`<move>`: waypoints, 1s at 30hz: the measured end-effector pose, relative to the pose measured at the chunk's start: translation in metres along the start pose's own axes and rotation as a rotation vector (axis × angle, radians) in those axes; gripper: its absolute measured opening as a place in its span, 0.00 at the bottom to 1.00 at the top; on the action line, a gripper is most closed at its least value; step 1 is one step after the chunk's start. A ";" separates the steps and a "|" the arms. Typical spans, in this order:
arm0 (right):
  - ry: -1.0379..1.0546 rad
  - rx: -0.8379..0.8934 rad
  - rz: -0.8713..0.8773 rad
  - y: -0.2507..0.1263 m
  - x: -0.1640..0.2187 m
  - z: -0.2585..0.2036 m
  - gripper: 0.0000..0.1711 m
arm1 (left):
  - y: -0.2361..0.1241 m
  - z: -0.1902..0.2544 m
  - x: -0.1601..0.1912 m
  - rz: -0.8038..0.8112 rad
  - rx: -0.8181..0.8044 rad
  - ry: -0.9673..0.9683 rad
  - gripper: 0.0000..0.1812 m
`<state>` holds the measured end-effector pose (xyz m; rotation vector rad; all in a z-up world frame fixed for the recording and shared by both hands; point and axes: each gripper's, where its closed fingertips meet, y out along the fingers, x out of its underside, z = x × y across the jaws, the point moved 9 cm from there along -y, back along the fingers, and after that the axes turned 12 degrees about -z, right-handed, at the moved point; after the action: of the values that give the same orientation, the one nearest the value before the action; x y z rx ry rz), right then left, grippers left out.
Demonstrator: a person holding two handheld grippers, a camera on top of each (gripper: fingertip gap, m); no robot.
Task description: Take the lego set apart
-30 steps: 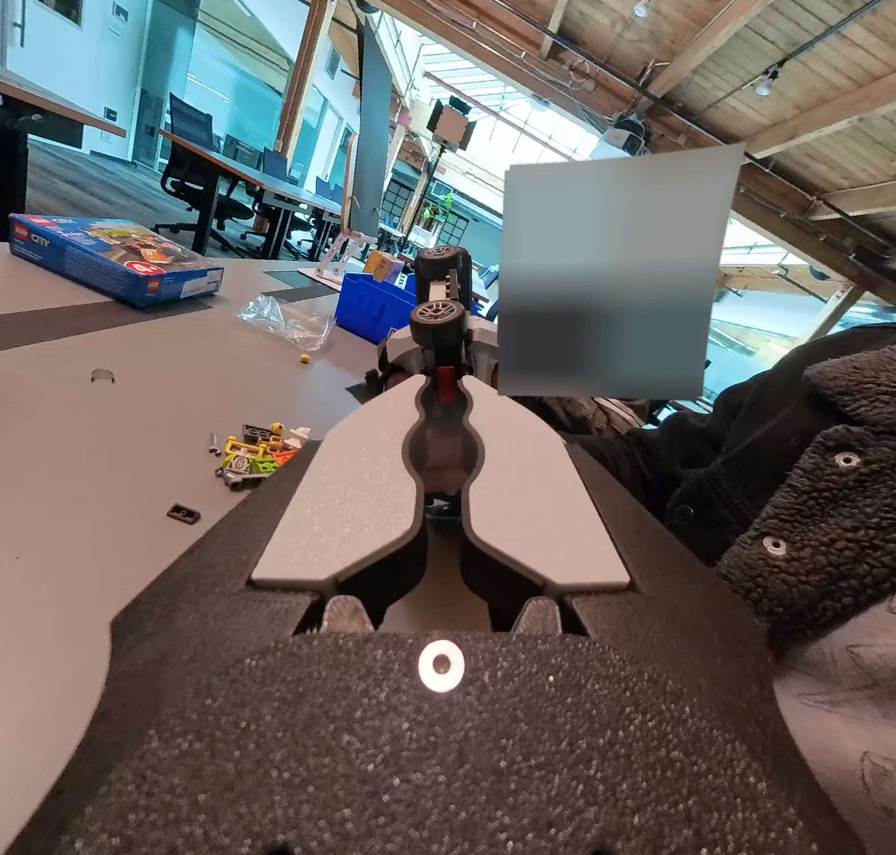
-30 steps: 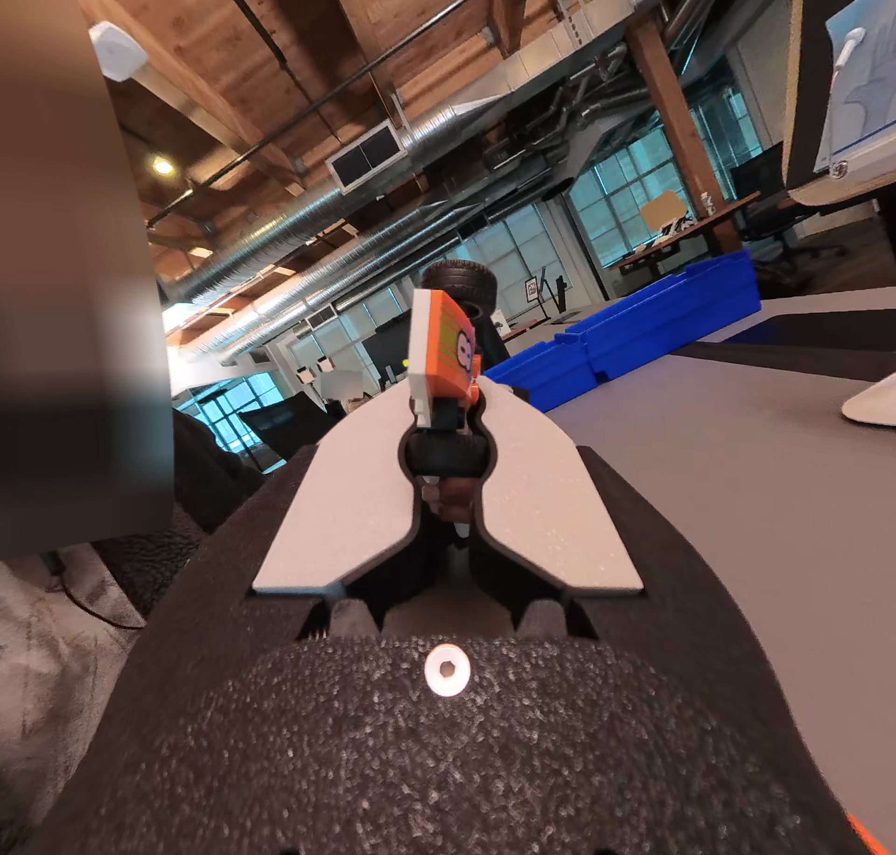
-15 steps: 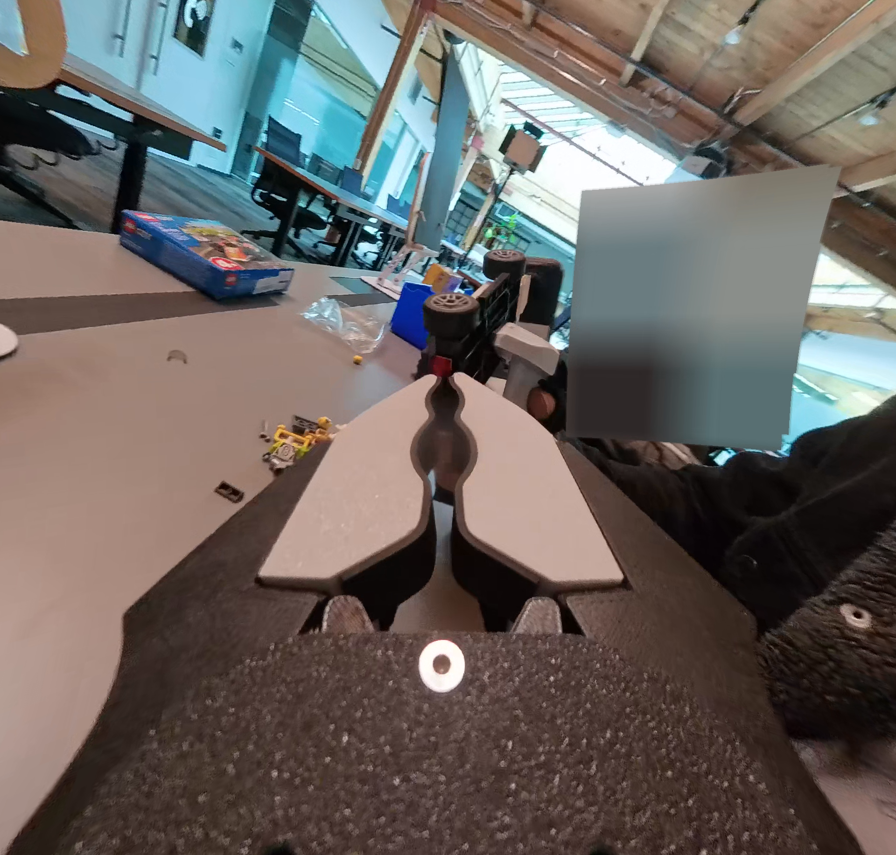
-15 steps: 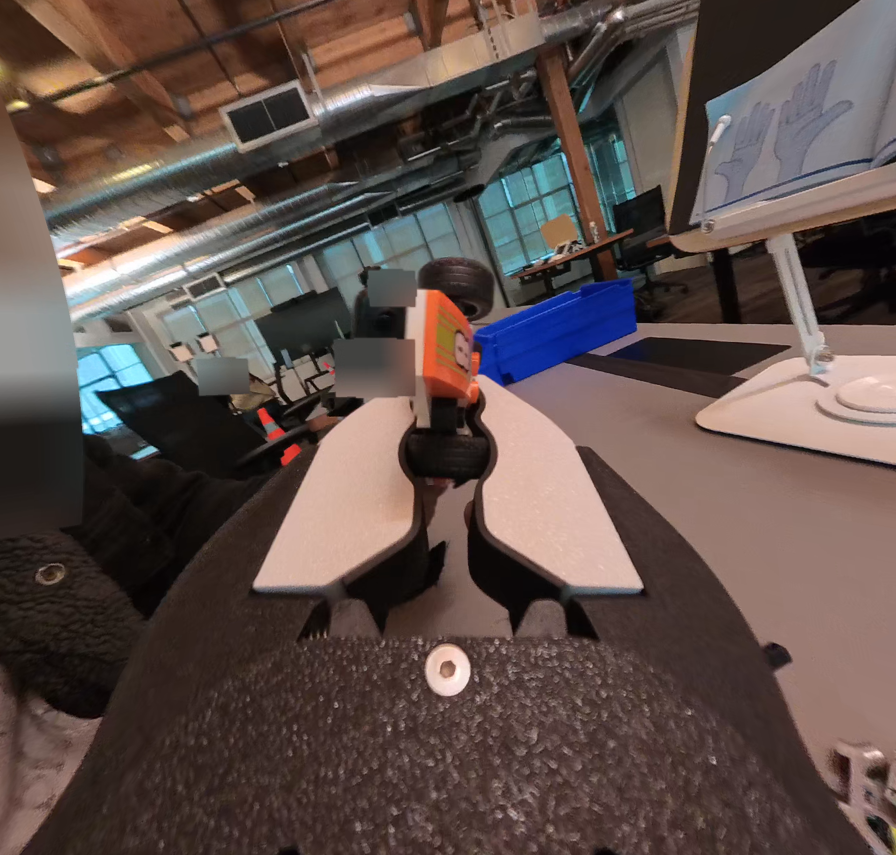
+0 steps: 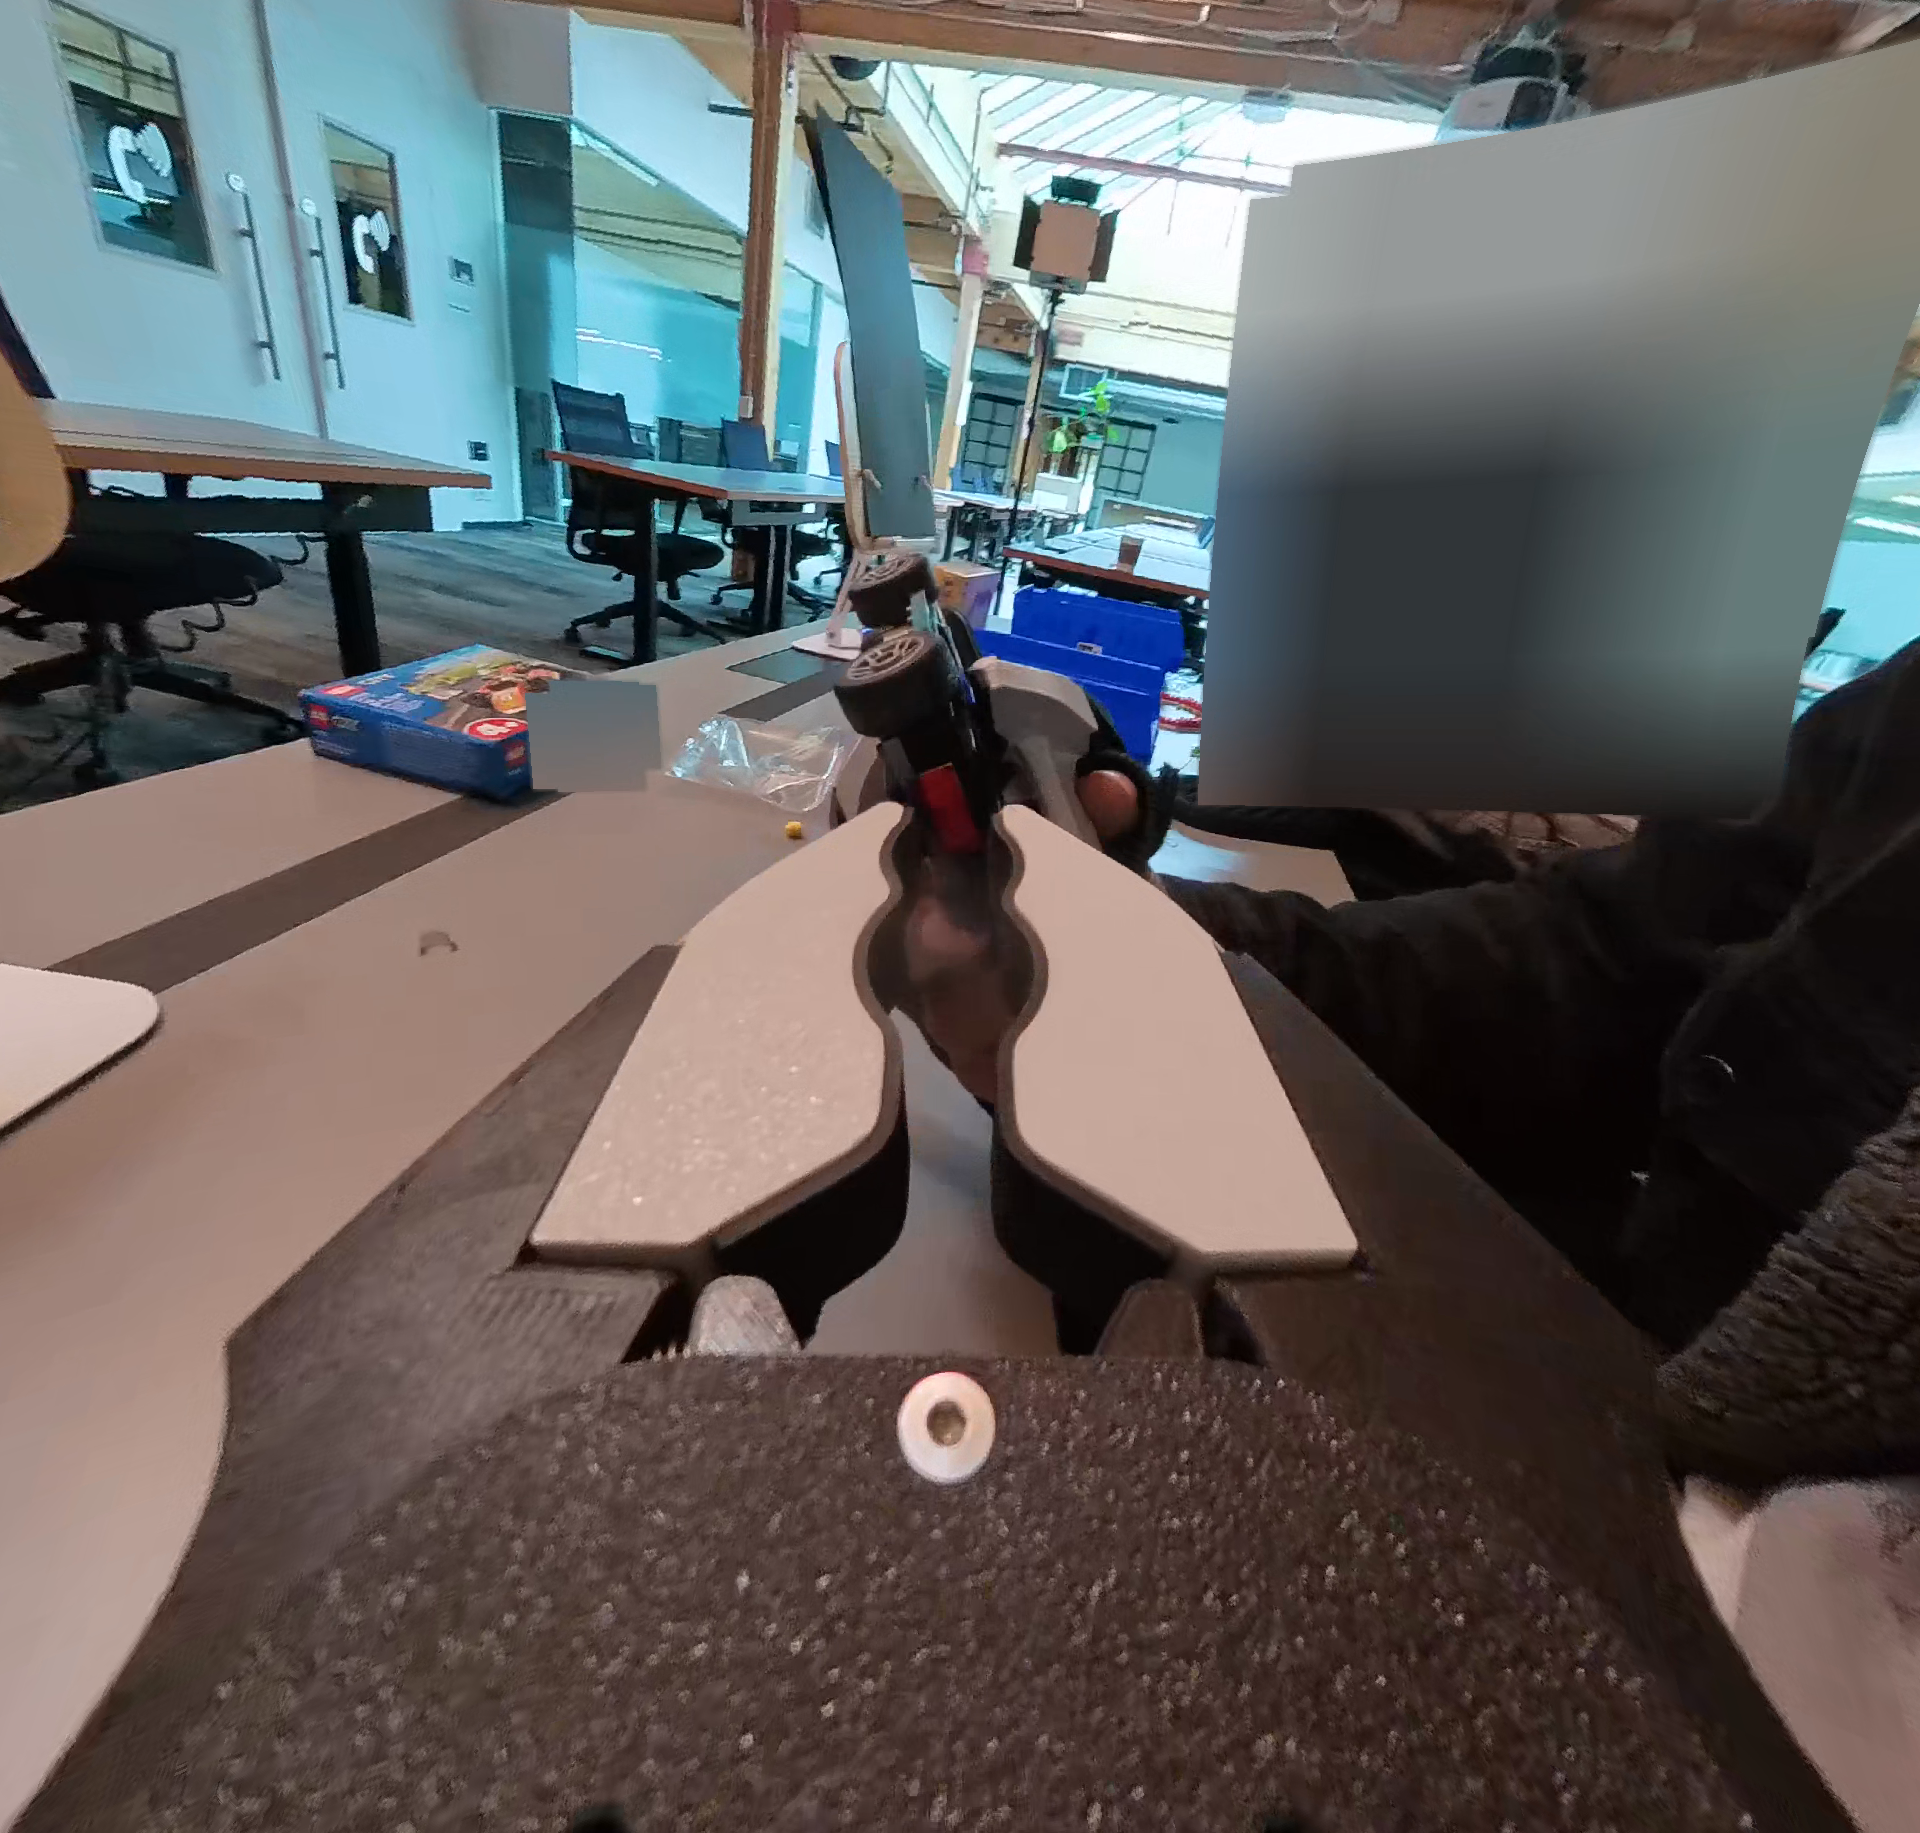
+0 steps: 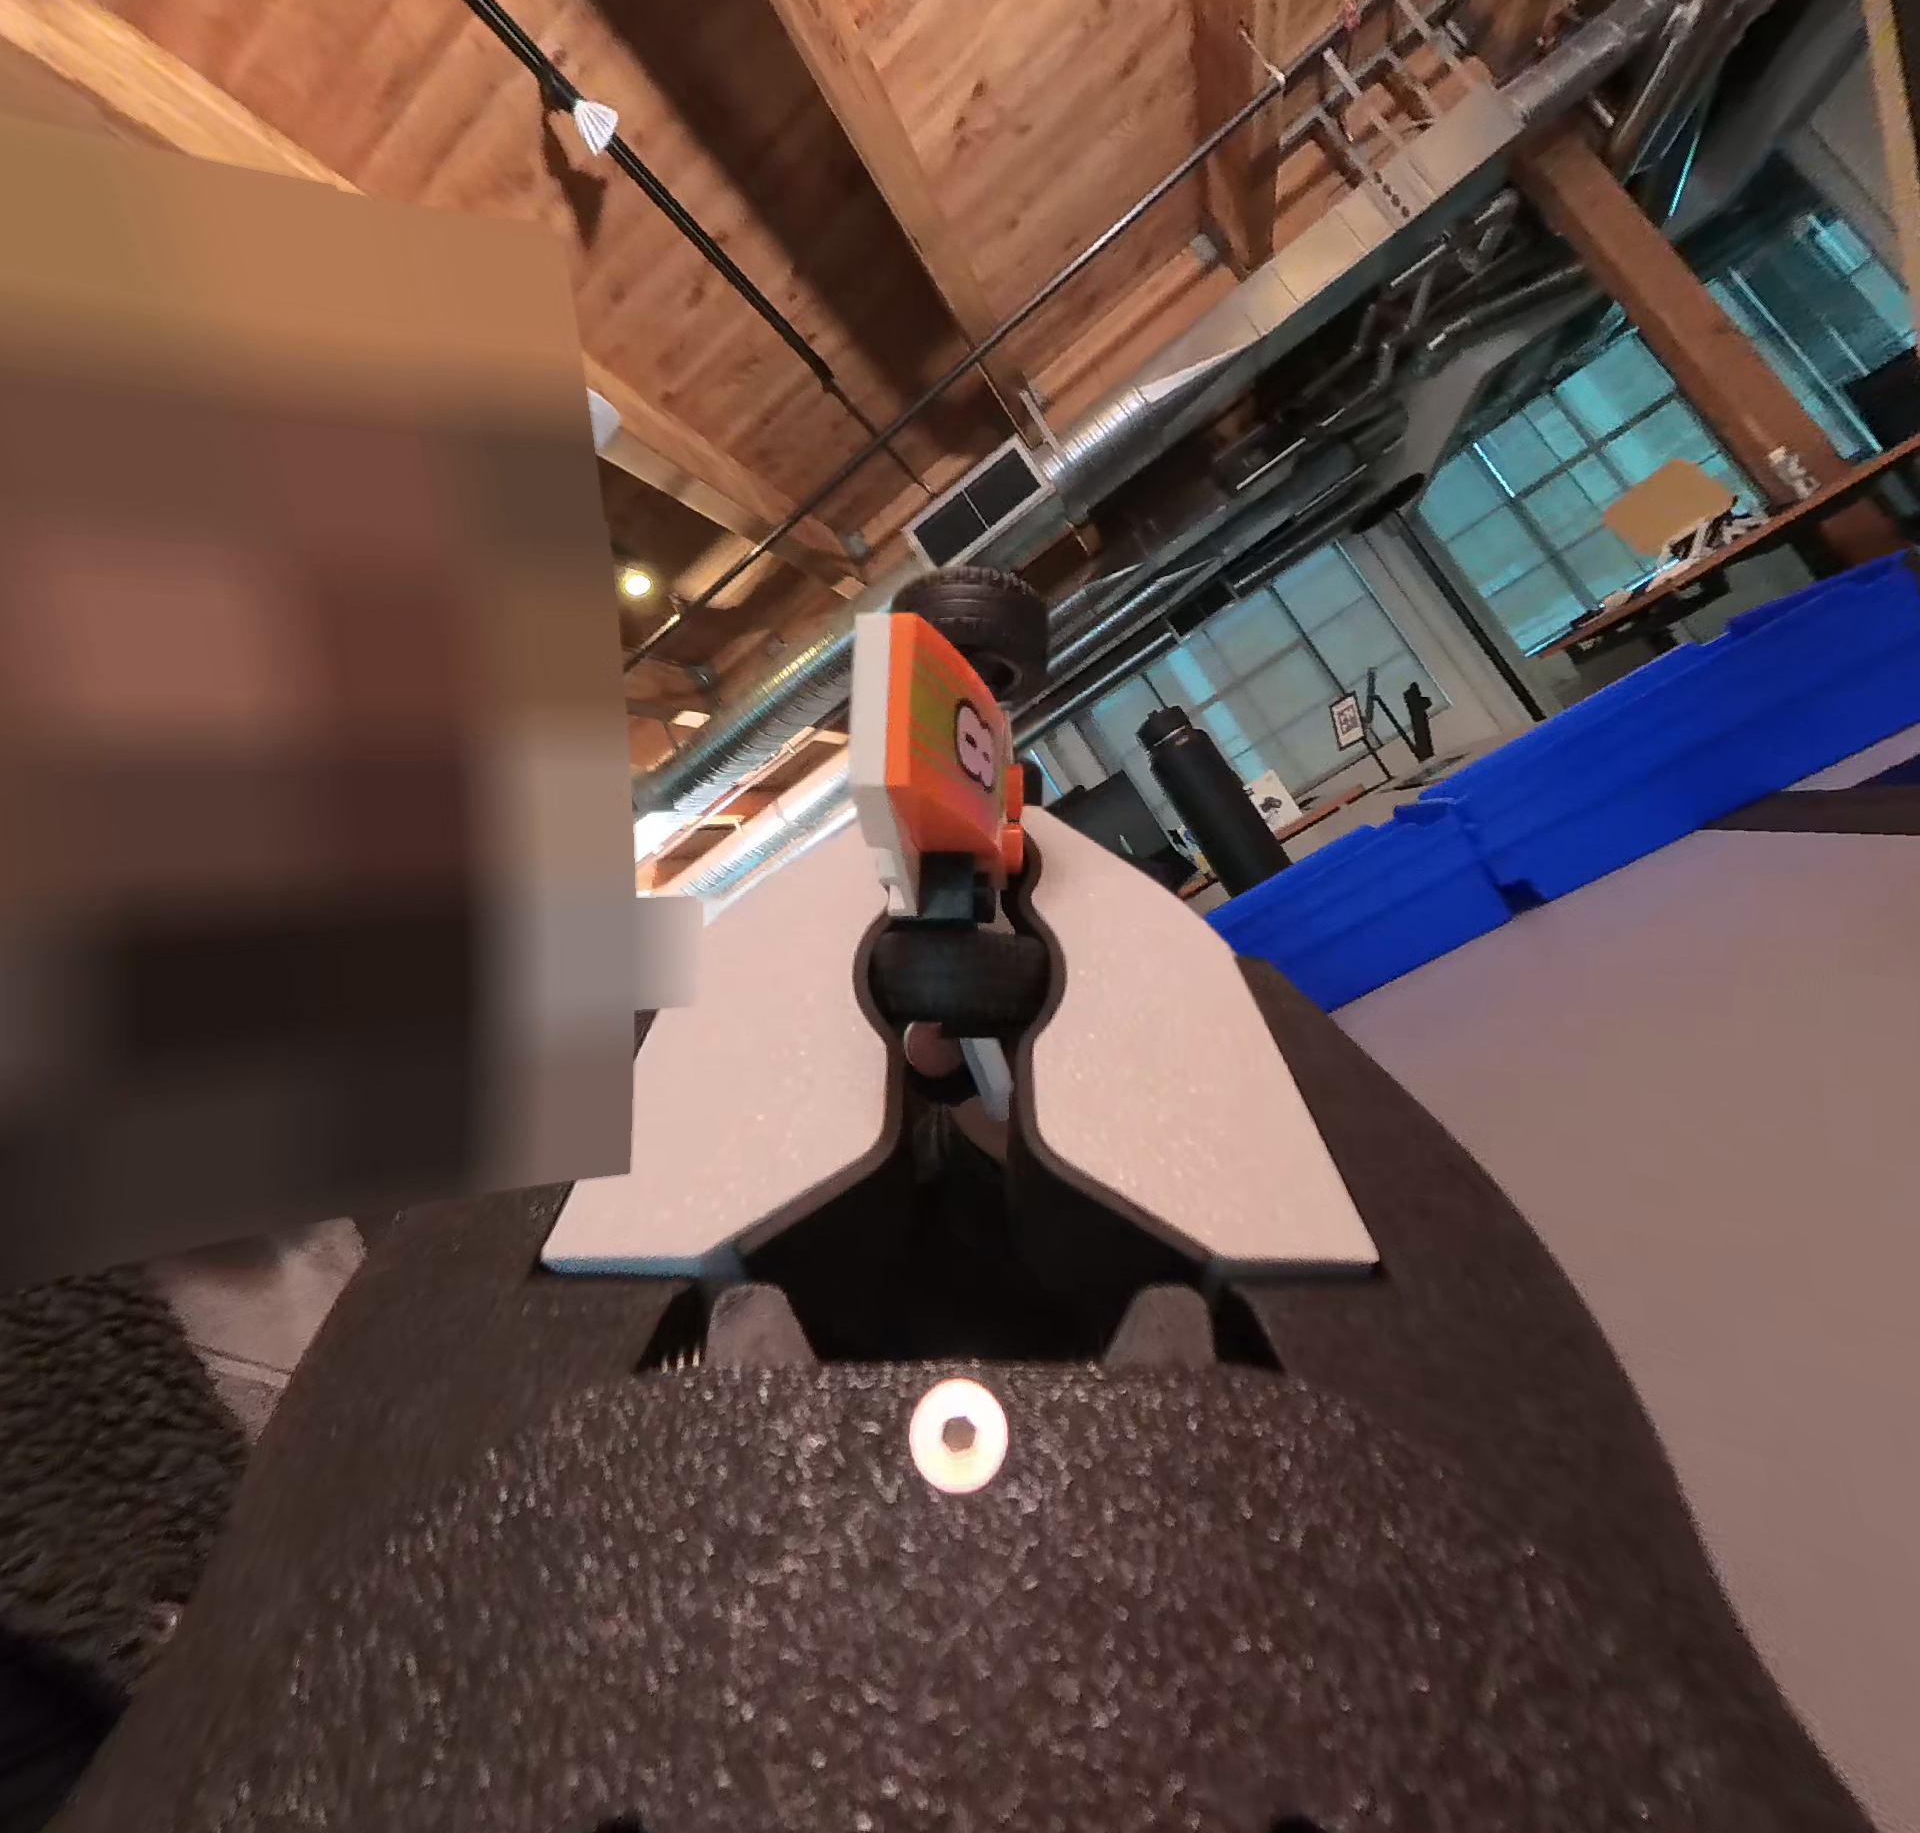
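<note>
Overhead, wooden ceiling (image 6: 935,121); grey table (image 5: 260,952).

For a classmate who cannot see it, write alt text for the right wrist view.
The right gripper is shut on a small lego car, clamping one black wheel between its white fingers; the orange body points up toward a wooden ceiling. Blue bins sit on the grey table at right.

The lego car (image 6: 940,744) is half hidden between the right gripper's (image 6: 951,879) fingers; its lower wheel (image 6: 951,978) sits inside them.
</note>
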<state>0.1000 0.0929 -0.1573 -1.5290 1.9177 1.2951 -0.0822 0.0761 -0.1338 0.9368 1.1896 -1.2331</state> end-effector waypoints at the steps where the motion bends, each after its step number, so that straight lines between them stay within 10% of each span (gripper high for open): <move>1: 0.005 -0.005 0.000 0.000 0.000 0.000 0.09 | 0.000 0.000 0.000 -0.005 -0.009 0.008 0.06; 30: -0.397 0.304 -0.229 0.001 -0.006 -0.010 0.09 | 0.003 -0.012 0.013 0.091 0.088 -0.344 0.04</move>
<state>0.1040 0.0887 -0.1474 -1.1934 1.5531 1.0553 -0.0815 0.0863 -0.1491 0.7940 0.8192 -1.3194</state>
